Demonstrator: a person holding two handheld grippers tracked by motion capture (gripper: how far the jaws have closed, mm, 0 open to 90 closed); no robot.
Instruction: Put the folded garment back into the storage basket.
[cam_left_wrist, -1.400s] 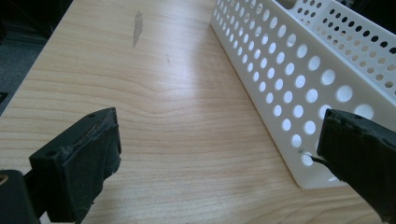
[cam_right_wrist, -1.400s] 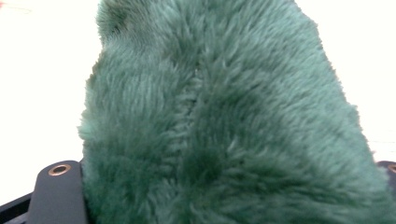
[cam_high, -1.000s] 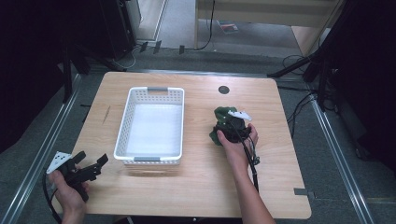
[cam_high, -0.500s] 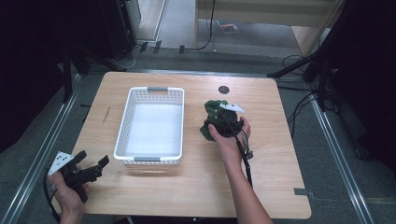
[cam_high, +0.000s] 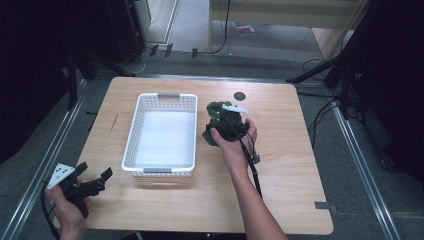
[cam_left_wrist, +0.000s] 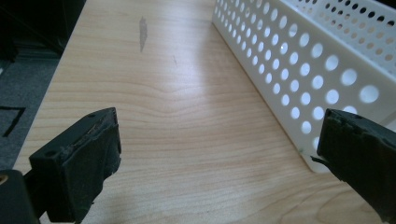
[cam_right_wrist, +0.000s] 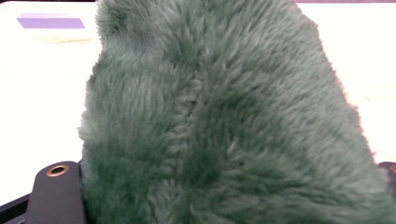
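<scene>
Two grippers work at one wooden table (cam_high: 295, 165), and the white perforated basket (cam_high: 131, 145) serves as the landmark between them. Right of the basket, just beside its long right wall, the right gripper (cam_high: 226, 124) is clamped on a green plush toy (cam_high: 216, 111); the person's right hand (cam_high: 234, 142) wraps the tool from the near side, and a grey plate sits on top of it. In the right gripper view the toy's dark green fur (cam_right_wrist: 219, 116) bulges up from between the jaws, so the jaws are pressed onto it. From above the toy appears lifted clear of the table, though its underside is hidden by the hand and tool. A cable trails from this gripper back along the forearm toward the near edge.

Left of the basket's near corner, well apart from the toy, the left gripper (cam_high: 95, 179) rests in the person's left hand (cam_high: 70, 207) with its jaws spread wide and nothing between them. In the left gripper view its tips frame bare wood (cam_left_wrist: 187, 130), with the basket's wall of holes (cam_left_wrist: 299, 70) rising on the right, just beside one jaw.
</scene>
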